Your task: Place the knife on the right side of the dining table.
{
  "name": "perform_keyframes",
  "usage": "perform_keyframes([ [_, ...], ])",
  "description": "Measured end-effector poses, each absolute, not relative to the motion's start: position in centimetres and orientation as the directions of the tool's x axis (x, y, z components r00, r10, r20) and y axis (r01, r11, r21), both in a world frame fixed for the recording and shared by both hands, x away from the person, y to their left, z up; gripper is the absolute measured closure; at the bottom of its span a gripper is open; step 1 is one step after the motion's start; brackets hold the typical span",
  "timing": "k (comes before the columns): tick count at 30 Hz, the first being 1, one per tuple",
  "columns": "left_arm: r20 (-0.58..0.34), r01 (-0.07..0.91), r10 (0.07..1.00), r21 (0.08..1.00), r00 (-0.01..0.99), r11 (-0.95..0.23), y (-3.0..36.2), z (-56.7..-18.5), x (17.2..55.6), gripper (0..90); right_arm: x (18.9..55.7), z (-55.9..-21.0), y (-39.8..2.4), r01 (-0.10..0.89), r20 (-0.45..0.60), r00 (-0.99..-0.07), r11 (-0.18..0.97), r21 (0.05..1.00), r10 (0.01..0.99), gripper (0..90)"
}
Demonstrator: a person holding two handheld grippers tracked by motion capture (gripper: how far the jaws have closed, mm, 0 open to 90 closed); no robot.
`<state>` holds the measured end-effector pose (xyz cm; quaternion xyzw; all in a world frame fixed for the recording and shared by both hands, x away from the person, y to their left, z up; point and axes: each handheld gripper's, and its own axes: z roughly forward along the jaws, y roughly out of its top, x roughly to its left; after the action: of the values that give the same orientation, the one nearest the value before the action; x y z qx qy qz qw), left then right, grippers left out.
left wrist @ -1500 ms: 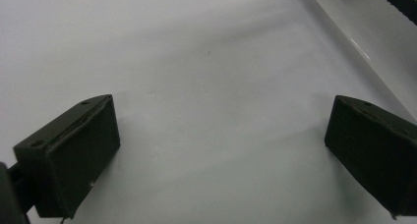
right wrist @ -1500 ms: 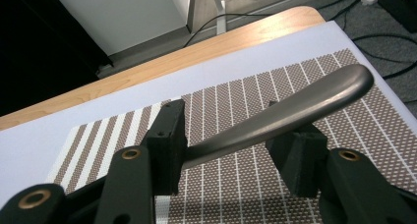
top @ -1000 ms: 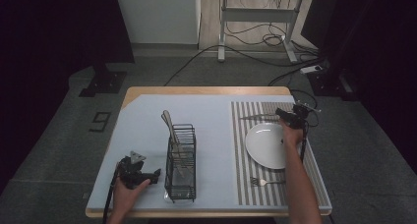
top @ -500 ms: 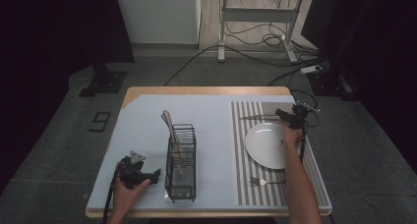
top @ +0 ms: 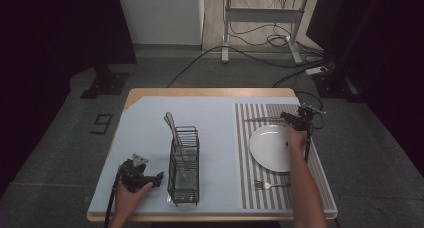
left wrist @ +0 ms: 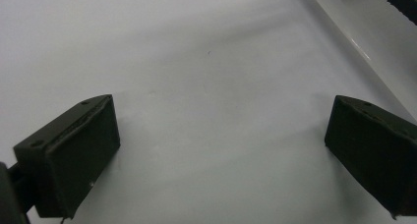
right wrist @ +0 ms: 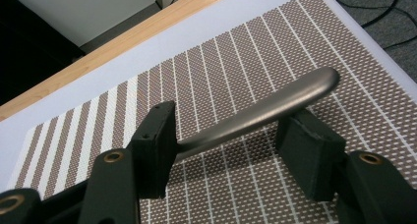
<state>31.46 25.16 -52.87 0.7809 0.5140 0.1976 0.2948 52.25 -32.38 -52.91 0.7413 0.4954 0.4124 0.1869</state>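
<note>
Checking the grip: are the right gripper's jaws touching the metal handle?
Cannot tell. In the right gripper view the metal handle lies between the right gripper's jaws, which have just been opening; one jaw hides any gap.

Hardly anything differs from a second ago. The one change is at the right gripper (right wrist: 231, 150), over the far end of the striped placemat (right wrist: 236, 67) beyond the plate (top: 272, 148): its jaws have just been opening a little. A metal utensil handle (right wrist: 265, 113) lies on the mat between them, crossing the gap at a slant. In the right gripper view the jaws stand apart on either side of it rather than pinching it.
</note>
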Motion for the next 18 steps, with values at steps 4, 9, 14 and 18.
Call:
perform_keyframes([
  [4,0.005,0.686,0.92,0.664,0.392,-0.296,25.1,-52.9,31.5,0.0,52.6,-52.3,-32.1,0.63,0.365,0.166,-0.383,0.676,0.916,38.4],
  [9,0.006,0.686,0.919,0.663,0.394,-0.298,25.2,-52.9,31.5,0.0,52.6,-51.6,-32.2,0.623,0.373,0.153,-0.383,0.682,0.915,37.8],
  [14,0.005,0.686,0.92,0.665,0.393,-0.297,25.2,-52.9,31.4,0.0,53.1,-51.1,-31.8,0.612,0.35,0.09,-0.329,0.719,0.932,37.9],
  [18,0.006,0.686,0.919,0.664,0.394,-0.298,25.2,-52.9,31.4,0.0,54.6,-51.2,-31.0,0.633,0.303,0.037,-0.257,0.73,0.952,39.3],
])
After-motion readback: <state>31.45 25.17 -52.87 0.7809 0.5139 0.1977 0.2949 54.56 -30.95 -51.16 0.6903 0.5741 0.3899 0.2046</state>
